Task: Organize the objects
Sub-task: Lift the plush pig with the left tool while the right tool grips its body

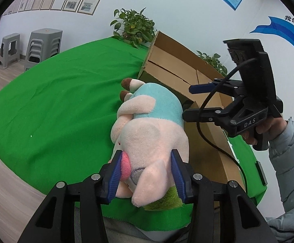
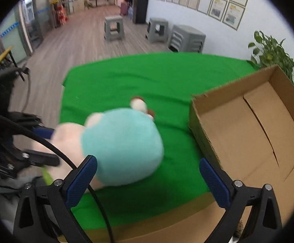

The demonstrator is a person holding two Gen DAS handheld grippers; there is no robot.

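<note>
A pink plush pig in a light blue shirt point(image 1: 147, 125) is held over the green tablecloth point(image 1: 65, 101). My left gripper point(image 1: 147, 172) is shut on the pig's head, a blue pad on each side of it. The open cardboard box point(image 1: 177, 68) stands just right of the pig. My right gripper point(image 1: 193, 103) hovers open over the box, close to the pig's back. In the right wrist view the pig point(image 2: 122, 143) is blurred, left of the empty box point(image 2: 248, 133); my right gripper point(image 2: 147, 180) is open and empty, and the left gripper point(image 2: 43, 147) shows at the pig's head.
A potted plant point(image 1: 134, 28) stands behind the box, and a second one point(image 1: 214, 60) further right. Grey plastic stools point(image 2: 185, 38) stand on the wooden floor beyond the table. The right gripper's black cable point(image 1: 211, 139) hangs over the box's near wall.
</note>
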